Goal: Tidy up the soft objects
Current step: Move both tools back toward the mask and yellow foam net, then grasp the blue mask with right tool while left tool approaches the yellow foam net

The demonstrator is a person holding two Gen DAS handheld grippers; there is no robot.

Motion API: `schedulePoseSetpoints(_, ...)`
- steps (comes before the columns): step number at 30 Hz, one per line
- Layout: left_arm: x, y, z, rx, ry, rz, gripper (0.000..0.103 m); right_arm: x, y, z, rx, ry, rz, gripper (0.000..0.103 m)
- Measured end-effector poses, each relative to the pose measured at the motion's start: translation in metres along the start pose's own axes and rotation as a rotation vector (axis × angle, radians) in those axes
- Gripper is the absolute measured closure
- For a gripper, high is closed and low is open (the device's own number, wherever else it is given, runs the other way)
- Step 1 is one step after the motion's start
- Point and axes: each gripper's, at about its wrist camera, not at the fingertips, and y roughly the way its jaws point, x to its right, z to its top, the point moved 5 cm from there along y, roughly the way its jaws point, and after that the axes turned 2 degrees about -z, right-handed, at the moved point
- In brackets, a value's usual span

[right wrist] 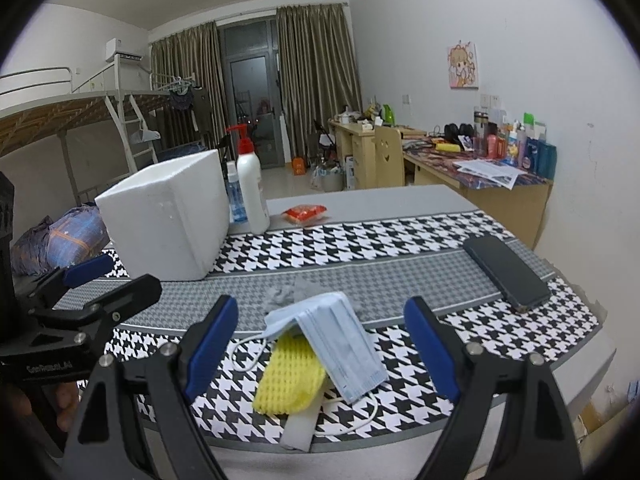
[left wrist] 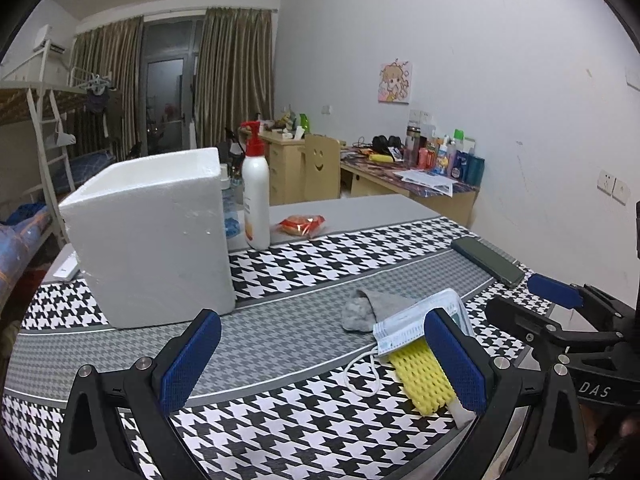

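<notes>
Near the front edge of the table (right wrist: 400, 208) lies a small pile: a folded face mask (right wrist: 336, 340) draped over a yellow foam net (right wrist: 288, 380), with a grey sock (left wrist: 368, 308) just behind. All look light and limp. The right gripper (right wrist: 322, 350) is spread wide around the mask, grasping nothing; the left gripper (left wrist: 320, 364) is also released. The mask is best pinched at its folded edge.

Ahead of my left jaws the grey band of the table (left wrist: 280, 344) lies bare up to the foam box (left wrist: 152, 236), which blocks the far left. My right jaws face 1 heap: mask (right wrist: 332, 336), yellow sponge (right wrist: 288, 380), grey sock (right wrist: 288, 294). The phone (right wrist: 506, 272) bars the right edge; the bottle (right wrist: 250, 188) stands behind.
</notes>
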Motion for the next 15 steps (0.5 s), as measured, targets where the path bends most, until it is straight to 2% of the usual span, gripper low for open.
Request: schedulePoseSetpoints(15, 0.009, 0.023, -0.008, -0.053, 0.009, -0.006, 0.001, 0.014, 0.03, -0.015, -0.086, 0.017, 0.004, 0.015)
